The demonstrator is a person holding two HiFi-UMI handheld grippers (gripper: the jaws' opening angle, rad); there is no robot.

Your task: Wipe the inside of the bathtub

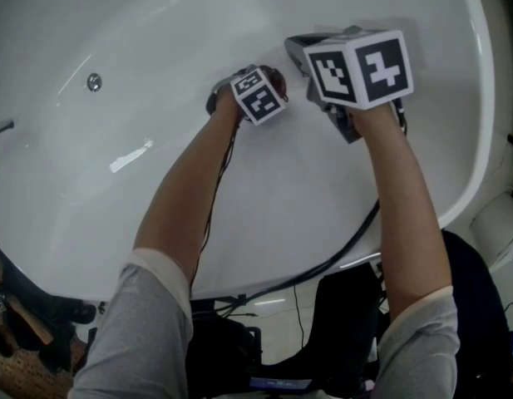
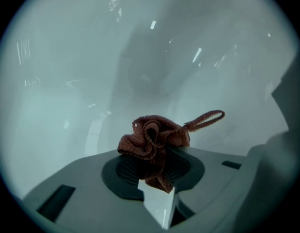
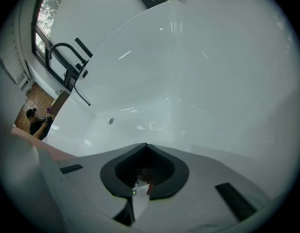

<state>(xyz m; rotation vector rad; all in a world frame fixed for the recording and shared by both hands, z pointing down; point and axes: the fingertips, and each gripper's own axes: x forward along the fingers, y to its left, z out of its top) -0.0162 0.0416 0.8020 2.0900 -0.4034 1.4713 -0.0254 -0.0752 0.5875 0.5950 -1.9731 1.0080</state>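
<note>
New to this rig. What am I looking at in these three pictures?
No robot here: a person holds a two-jaw gripper in each hand; the marker cubes are part of them. The head view looks down into a white bathtub. The other two come from cameras riding on each gripper, looking along its jaws. The left gripper is shut on a bunched brown cloth with a loop. The right gripper is shut with nothing in it; its view also shows what looks like a dark faucet at the tub's edge.
</note>
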